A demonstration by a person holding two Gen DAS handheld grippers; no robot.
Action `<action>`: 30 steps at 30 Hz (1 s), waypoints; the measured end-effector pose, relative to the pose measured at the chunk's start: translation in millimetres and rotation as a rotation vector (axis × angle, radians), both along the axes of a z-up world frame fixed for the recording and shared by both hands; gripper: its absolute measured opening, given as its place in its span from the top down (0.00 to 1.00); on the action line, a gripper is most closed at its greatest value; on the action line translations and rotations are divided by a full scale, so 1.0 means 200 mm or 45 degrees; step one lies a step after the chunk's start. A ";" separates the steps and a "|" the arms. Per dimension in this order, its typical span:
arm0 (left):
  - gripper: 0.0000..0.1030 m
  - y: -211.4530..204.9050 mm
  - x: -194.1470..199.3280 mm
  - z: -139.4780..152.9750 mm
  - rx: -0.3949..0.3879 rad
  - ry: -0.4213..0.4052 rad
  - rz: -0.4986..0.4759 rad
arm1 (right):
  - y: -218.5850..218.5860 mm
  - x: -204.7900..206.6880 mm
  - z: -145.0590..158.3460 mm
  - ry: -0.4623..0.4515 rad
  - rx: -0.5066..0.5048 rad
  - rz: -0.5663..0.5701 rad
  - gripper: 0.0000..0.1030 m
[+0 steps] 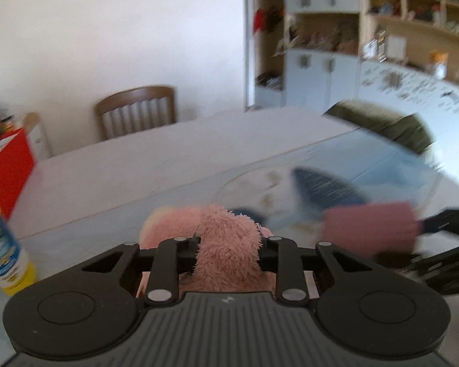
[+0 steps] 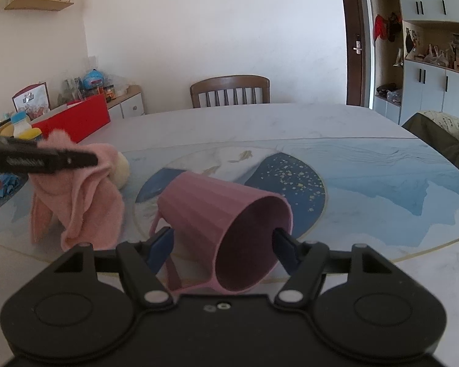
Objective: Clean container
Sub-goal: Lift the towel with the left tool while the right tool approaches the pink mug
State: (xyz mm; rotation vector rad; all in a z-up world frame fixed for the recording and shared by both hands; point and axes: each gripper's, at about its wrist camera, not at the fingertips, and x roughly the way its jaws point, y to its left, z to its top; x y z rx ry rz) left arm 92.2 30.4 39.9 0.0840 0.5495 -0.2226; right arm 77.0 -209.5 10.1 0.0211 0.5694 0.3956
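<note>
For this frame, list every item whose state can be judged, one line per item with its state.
pink cup: held tilted, mouth toward the right wrist camera, inside looks empty
pink cloth: bunched, hanging from the left gripper
left gripper: shut on the pink cloth
right gripper: shut on the pink cup, one finger inside the rim
yellow bottle: upright, blurred
door: closed
chair: pushed up to the table
</note>
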 end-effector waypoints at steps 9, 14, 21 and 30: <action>0.75 -0.29 -0.03 0.16 -0.088 -0.046 -0.225 | -0.02 0.03 0.01 0.036 0.072 0.029 0.57; 0.75 -0.37 -0.04 0.20 -0.098 -0.042 -0.297 | -0.04 0.05 0.00 0.075 0.114 0.026 0.82; 0.75 -0.58 -0.04 0.19 -0.080 -0.011 -0.461 | -0.02 -0.02 0.00 0.032 0.111 0.081 0.95; 0.76 -0.62 0.11 -0.03 -0.072 0.133 -0.433 | 0.01 -0.10 0.01 -0.025 0.059 0.177 0.96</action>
